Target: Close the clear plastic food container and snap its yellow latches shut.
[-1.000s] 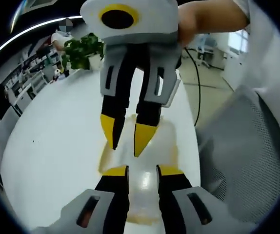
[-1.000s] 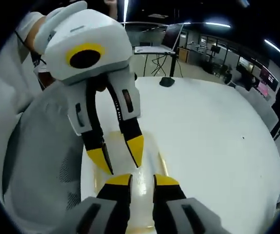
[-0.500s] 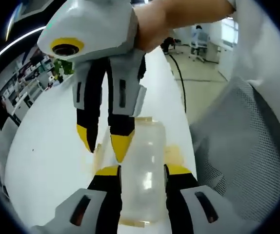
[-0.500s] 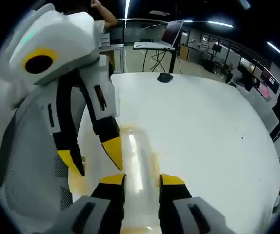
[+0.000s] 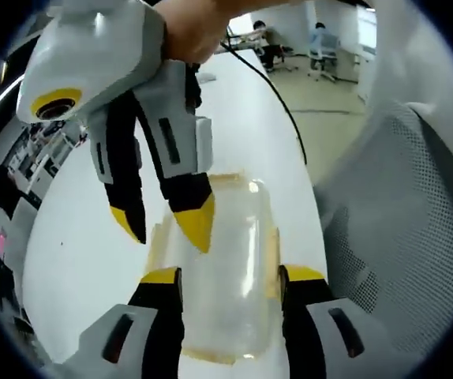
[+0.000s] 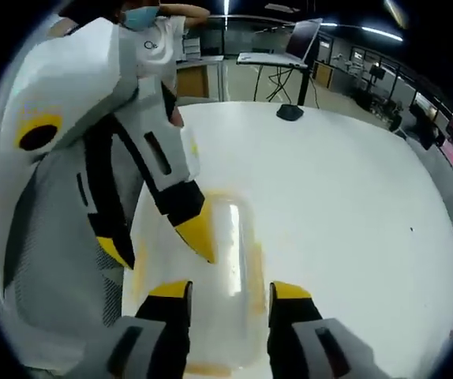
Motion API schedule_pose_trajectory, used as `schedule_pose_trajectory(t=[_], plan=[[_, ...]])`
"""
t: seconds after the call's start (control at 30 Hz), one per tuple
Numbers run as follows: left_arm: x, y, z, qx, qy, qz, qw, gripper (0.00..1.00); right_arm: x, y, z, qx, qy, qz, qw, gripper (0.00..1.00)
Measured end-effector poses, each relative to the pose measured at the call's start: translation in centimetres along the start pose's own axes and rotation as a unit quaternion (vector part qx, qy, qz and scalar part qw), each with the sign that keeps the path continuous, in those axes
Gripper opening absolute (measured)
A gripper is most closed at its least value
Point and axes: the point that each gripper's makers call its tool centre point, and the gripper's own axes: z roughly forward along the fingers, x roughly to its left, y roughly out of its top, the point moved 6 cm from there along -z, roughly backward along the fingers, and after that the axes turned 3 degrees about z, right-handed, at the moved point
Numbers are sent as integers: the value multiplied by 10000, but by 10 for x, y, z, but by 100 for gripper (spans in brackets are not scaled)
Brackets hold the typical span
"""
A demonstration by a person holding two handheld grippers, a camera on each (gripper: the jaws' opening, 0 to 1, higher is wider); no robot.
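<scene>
Clear plastic food container (image 5: 226, 268) with yellow edge latches (image 5: 273, 257) — we log it lying on the round white table (image 5: 92, 237), close to the table edge beside a grey mesh chair (image 5: 400, 237). Our left gripper (image 5: 231, 278) has its yellow-tipped jaws spread, one on each side of the container. Our right gripper (image 6: 233, 289) is likewise spread astride it — each gripper crosses into the other's view with jaws apart, one tip over the lid.

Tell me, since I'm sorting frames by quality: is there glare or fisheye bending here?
Right gripper view: a bright streak of glare runs along the clear container lid, and the white table edge curves. Left gripper view: softer sheen on the lid; the table bends strongly outward.
</scene>
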Motion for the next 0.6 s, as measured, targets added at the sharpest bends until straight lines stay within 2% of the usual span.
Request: schedule_pose_trajectory(t=[0.1, 0.33, 0.6], plan=[[0, 3, -1, -62, 35, 67, 10000, 48, -3, 2, 1, 52, 107, -138, 9998, 34], [0, 6, 3, 99, 111, 148, 9998, 48, -8, 4, 8, 239, 476, 224, 9983, 38], [0, 7, 4, 324, 188, 201, 9991, 48, -6, 6, 9, 438, 521, 176, 9975, 38]])
